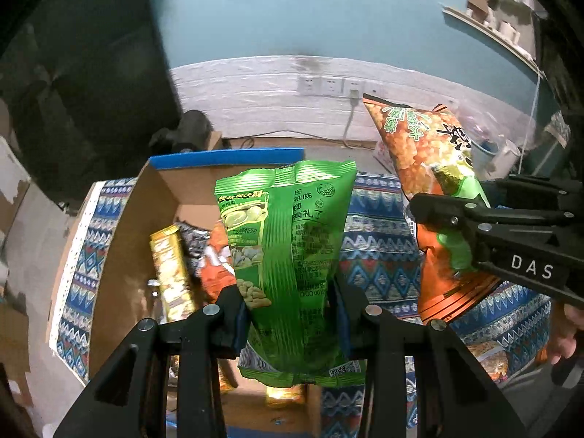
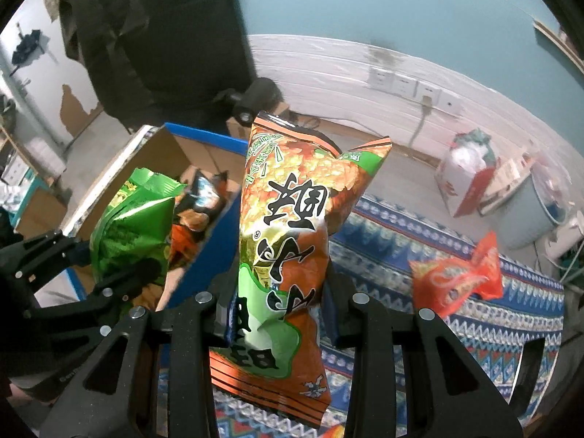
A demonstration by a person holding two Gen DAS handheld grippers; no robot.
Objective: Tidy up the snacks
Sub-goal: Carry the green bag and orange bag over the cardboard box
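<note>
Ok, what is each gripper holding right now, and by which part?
The left gripper grips the green bag across its lower part. The right gripper grips the orange bag across its lower middle. Both bags stand upright.

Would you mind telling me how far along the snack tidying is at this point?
Partly done: several packets already lie in the cardboard box. In hand: the left gripper clamps a green snack bag above the box, and the right gripper clamps an orange snack bag over the patterned tablecloth. Left: both bags need dropping in, and an orange-red wrapper lies on the cloth.
</note>
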